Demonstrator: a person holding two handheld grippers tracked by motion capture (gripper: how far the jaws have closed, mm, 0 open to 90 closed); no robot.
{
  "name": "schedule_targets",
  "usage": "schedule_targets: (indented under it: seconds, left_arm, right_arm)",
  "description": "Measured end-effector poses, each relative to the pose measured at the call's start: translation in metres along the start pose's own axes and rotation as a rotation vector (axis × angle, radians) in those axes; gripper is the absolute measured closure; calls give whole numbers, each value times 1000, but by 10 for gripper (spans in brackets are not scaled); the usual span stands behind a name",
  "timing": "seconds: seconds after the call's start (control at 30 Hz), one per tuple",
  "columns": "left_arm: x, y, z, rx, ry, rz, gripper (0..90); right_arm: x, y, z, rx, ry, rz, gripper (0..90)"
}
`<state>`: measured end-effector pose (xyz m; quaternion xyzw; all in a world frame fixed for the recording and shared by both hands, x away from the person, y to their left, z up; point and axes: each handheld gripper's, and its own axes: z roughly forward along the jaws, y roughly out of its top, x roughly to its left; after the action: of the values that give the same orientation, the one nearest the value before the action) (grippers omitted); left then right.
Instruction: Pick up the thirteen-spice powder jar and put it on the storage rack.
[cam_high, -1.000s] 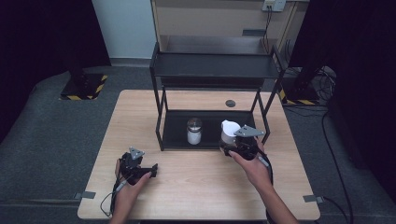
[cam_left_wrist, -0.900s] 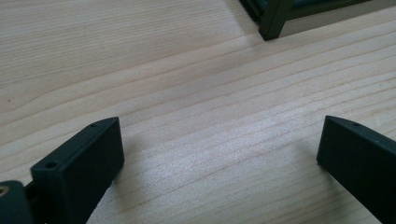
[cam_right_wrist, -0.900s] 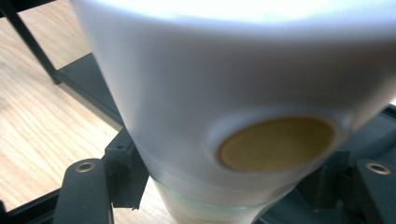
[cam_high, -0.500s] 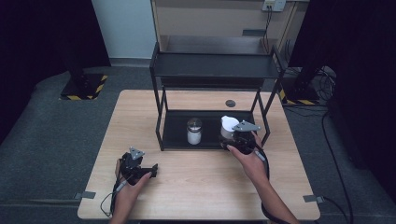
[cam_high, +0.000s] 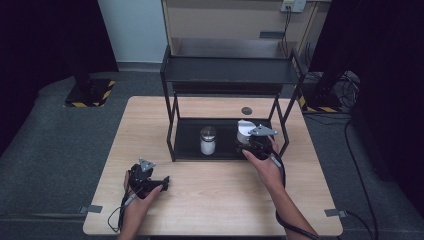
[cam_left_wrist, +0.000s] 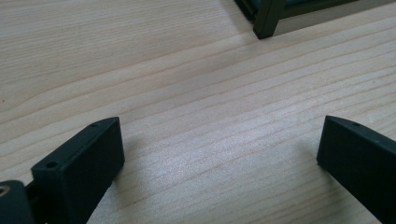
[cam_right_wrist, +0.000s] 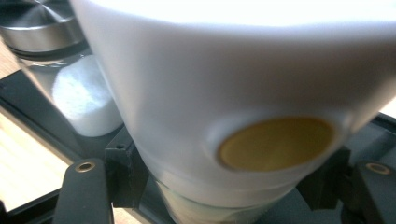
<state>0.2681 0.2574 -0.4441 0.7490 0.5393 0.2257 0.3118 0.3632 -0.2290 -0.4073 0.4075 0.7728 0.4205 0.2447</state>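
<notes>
Right tool (cam_high: 255, 142) view reveals jaws clamping a white cup (cam_right_wrist: 224, 93); left tool (cam_left_wrist: 219, 154) gapes empty over table (cam_left_wrist: 187, 70).

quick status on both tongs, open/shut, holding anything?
Left tongs: open, empty, over the bare table.
Right tongs: either side of the white cup on the rack's bottom shelf; grip can't be told.

light: bright table (cam_high: 215, 200), dark surround | glare — white cup (cam_right_wrist: 233, 93) blown out, blurred — too close
</notes>
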Motion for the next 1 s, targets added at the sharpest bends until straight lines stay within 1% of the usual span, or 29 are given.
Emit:
schedule_targets:
  seconds: [0.07, 0.23, 0.33, 0.43, 0.7, 0.8, 1.0]
  left_arm:
    - [0, 0, 0, 0, 0, 0, 0]
    - [0, 0, 0, 0, 0, 0, 0]
    - [0, 0, 0, 0, 0, 0, 0]
    - [0, 0, 0, 0, 0, 0, 0]
    - [0, 0, 0, 0, 0, 0, 0]
    - [0, 0, 0, 0, -1, 0, 0]
    - [0, 0, 0, 0, -2, 0, 0]
  right_arm:
    - [0, -2, 2, 0, -11, 1, 311]
    - [-1, -7, 6, -10, -23, 25, 311]
    - [-1, -8, 7, -9, -35, 20, 311]
    - [-1, -9, 8, -13, -36, 21, 311]
    - [1, -10, 13, -2, -30, 23, 311]
    - [2, -12, 15, 3, -31, 16, 311]
    - [1, -15, 17, 4, -32, 28, 311]
